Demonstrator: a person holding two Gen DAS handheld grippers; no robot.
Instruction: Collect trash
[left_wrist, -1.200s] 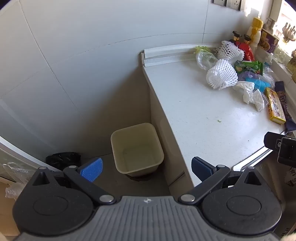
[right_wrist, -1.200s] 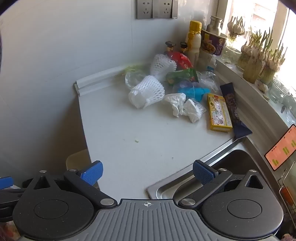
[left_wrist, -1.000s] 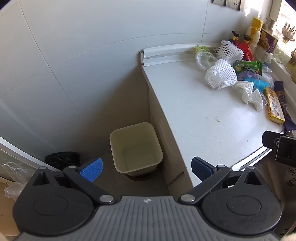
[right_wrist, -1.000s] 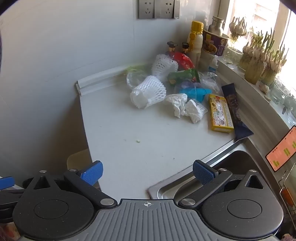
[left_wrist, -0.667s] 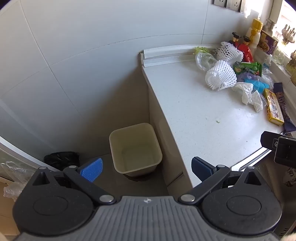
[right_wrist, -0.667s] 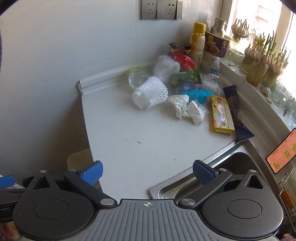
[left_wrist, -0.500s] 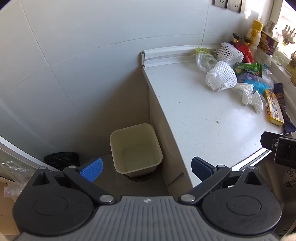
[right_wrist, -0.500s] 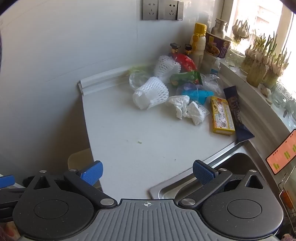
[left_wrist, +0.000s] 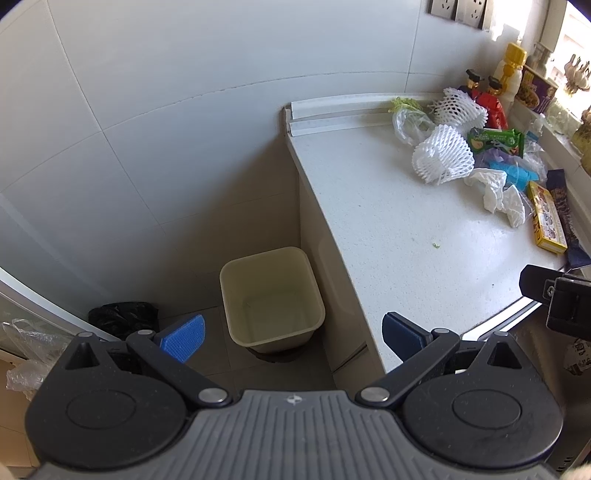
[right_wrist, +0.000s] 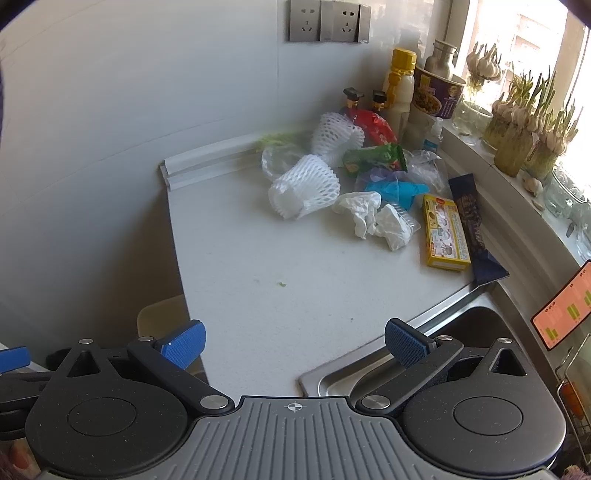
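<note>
A heap of trash lies at the far end of the white counter (right_wrist: 295, 273): two white foam fruit nets (right_wrist: 304, 186) (left_wrist: 443, 158), crumpled white tissue (right_wrist: 373, 218) (left_wrist: 496, 194), a green wrapper (right_wrist: 373, 157), a blue wrapper (right_wrist: 397, 190), a yellow box (right_wrist: 445, 232) (left_wrist: 546, 218) and a dark wrapper (right_wrist: 472, 229). A cream bin (left_wrist: 271, 297) stands empty on the floor beside the counter. My left gripper (left_wrist: 291, 332) hangs open above the bin. My right gripper (right_wrist: 293, 343) is open over the counter's near edge, holding nothing.
Bottles (right_wrist: 400, 83), a purple cup (right_wrist: 436, 92) and sprouting garlic jars (right_wrist: 517, 122) line the window sill. A steel sink (right_wrist: 436, 339) lies at the near right. A black bag (left_wrist: 123, 317) and a clear plastic bag (left_wrist: 26, 354) sit on the floor left of the bin.
Both views have drifted slightly, the right one a little nearer the trash heap. Both grippers stay open and nothing on the counter has moved.
</note>
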